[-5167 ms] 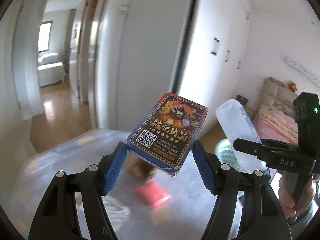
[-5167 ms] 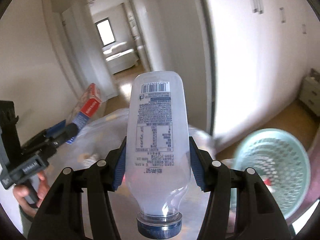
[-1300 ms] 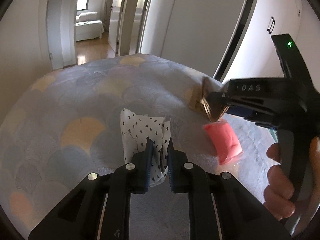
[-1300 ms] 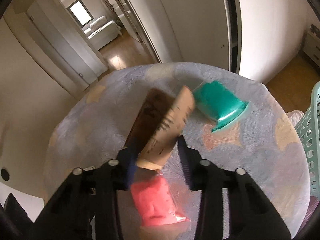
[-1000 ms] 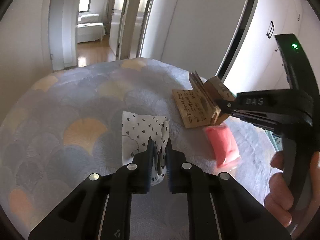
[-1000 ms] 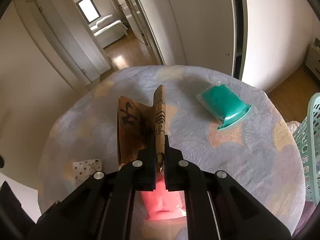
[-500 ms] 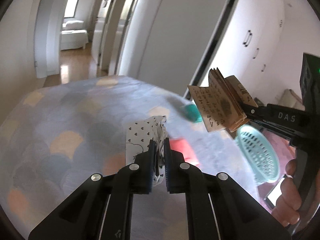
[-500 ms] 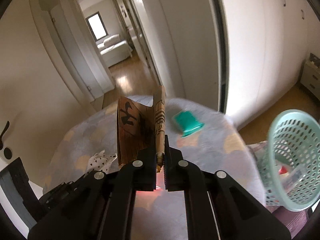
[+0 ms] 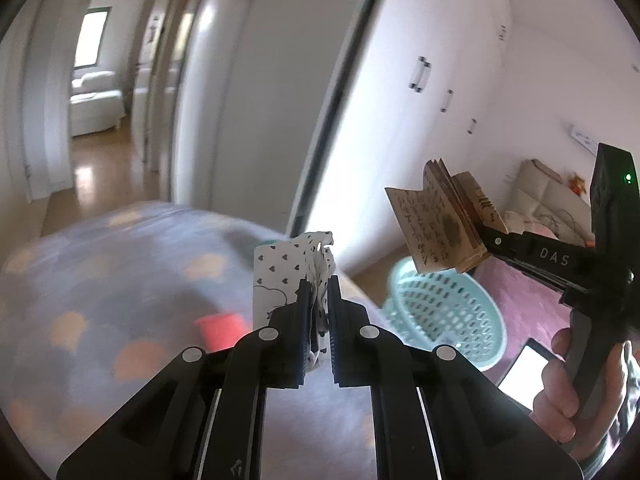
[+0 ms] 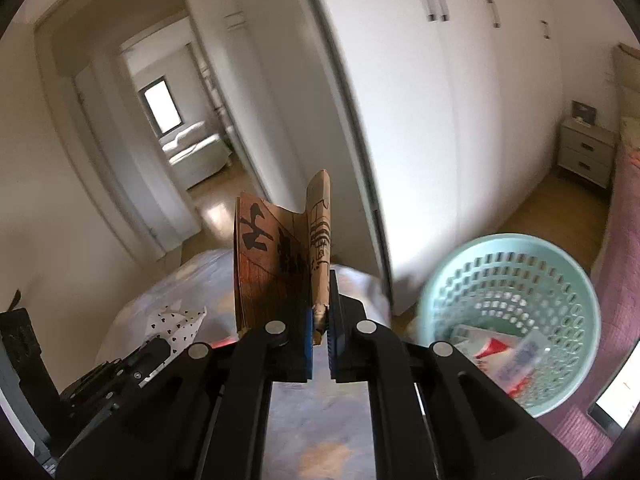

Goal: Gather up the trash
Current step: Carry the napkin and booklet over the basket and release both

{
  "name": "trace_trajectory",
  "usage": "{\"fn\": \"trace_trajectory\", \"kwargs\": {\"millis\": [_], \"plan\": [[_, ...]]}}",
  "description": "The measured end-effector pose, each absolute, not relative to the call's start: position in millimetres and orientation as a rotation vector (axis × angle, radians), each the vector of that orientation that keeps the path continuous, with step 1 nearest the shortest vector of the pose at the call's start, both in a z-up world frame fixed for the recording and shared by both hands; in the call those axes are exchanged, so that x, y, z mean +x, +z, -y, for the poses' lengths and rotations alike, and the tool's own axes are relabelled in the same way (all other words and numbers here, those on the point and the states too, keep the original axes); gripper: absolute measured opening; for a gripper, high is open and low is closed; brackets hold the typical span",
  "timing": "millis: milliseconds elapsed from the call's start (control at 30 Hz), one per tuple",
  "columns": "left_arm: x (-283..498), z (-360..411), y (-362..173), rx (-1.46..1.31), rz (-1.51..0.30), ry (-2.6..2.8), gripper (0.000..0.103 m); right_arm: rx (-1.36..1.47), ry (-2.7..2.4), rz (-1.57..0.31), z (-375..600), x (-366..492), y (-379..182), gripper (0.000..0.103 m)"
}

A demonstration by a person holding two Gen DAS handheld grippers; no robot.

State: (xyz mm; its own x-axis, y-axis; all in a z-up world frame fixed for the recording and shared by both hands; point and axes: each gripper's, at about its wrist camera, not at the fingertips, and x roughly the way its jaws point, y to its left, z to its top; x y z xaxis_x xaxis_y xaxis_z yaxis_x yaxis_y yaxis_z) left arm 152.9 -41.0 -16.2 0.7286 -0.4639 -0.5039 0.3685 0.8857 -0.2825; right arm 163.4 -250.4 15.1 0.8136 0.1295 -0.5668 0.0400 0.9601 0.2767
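Grippers raised, angled down: L gripper point(image 9: 319, 312) clamps heart-print paper point(image 9: 286, 276); R gripper point(image 10: 320, 332) clamps brown booklet point(image 10: 280, 256).

Heart-print paper scrap point(image 9: 294, 276) upright, pinched off the table; brown printed booklet point(image 10: 280, 256) fanned open, held above; mint basket point(image 10: 516, 276) holds wrappers.

Bright daylight from the far window point(image 10: 161, 110) glares on the wooden floor point(image 9: 86, 176); fisheye bends door frames at the dark round edges (strongly), and motion blur smears the patterned tablecloth point(image 9: 100, 280)
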Motion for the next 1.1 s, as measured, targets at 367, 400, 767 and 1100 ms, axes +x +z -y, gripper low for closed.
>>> {"fn": "trace_trajectory", "kwargs": {"millis": [367, 400, 767, 1100], "plan": [[165.8, 153.1, -8.1, -0.119, -0.624, -0.663, 0.007, 0.347, -0.125, -0.59, 351.3, 140.2, 14.4, 0.004], [167.7, 162.9, -9.3, -0.107, -0.629, -0.674, 0.007, 0.355, -0.14, -0.591, 359.5, 139.1, 13.0, 0.004], [200.2, 259.9, -58.1, 0.0, -0.769, -0.778, 0.007, 0.46, -0.272, -0.681, 439.4, 139.6, -29.5, 0.004], [221.6, 292.6, -96.8, 0.052, -0.864, -0.799, 0.007, 0.539, -0.306, -0.775, 467.0, 156.1, -67.0, 0.004]]}}
